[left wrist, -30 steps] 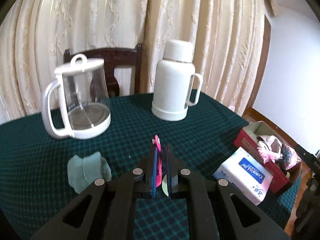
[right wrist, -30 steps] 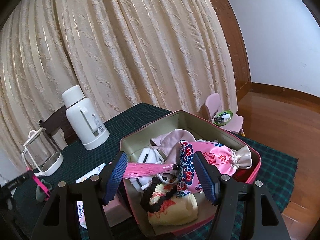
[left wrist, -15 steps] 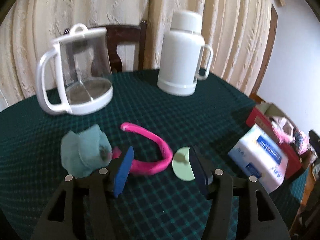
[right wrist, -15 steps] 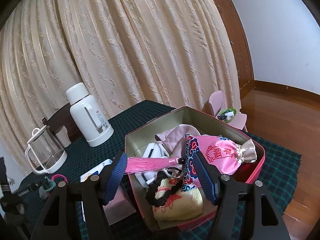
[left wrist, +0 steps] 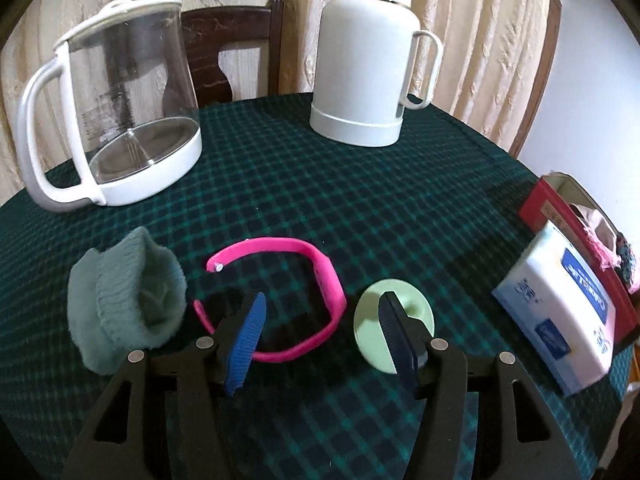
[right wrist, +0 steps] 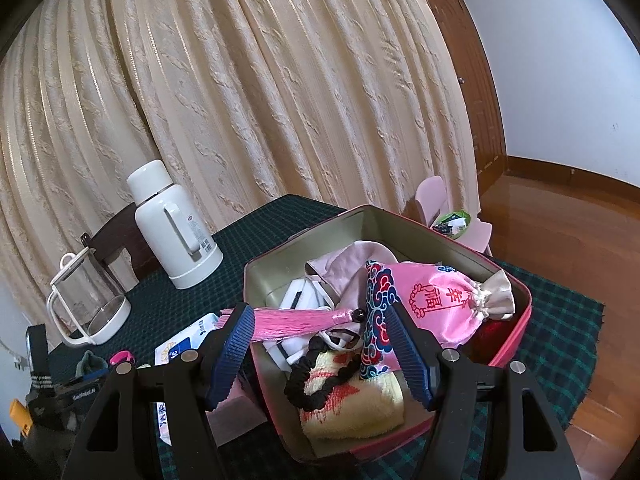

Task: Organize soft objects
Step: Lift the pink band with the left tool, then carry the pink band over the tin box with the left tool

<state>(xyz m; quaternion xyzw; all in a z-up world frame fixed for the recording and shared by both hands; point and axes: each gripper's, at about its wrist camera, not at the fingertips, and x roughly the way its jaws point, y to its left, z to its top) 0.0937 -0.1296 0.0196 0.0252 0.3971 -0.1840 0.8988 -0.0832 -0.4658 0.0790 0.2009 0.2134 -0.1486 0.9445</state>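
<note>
In the left wrist view a pink silicone wristband (left wrist: 316, 280) lies on the green checked tablecloth (left wrist: 320, 192), between a folded teal knit cloth (left wrist: 128, 300) and a pale green disc (left wrist: 394, 330). My left gripper (left wrist: 320, 320) is open and empty, just above the near part of the wristband. In the right wrist view my right gripper (right wrist: 320, 344) is open and empty over the red box (right wrist: 516, 336), which holds a pink satin pouch (right wrist: 436, 300), a pink tassel (right wrist: 296, 322), a yellow towel (right wrist: 352, 400) and black beads.
A glass jug (left wrist: 116, 120) and a white thermos (left wrist: 364, 64) stand at the back of the table, with a wooden chair behind. A tissue pack (left wrist: 560, 312) lies beside the red box (left wrist: 560, 208) at the right. Curtains hang behind.
My left gripper opened and let go of the pink wristband, which now lies on the cloth. The left gripper dropped lower and closer to the table. The right gripper barely moved.
</note>
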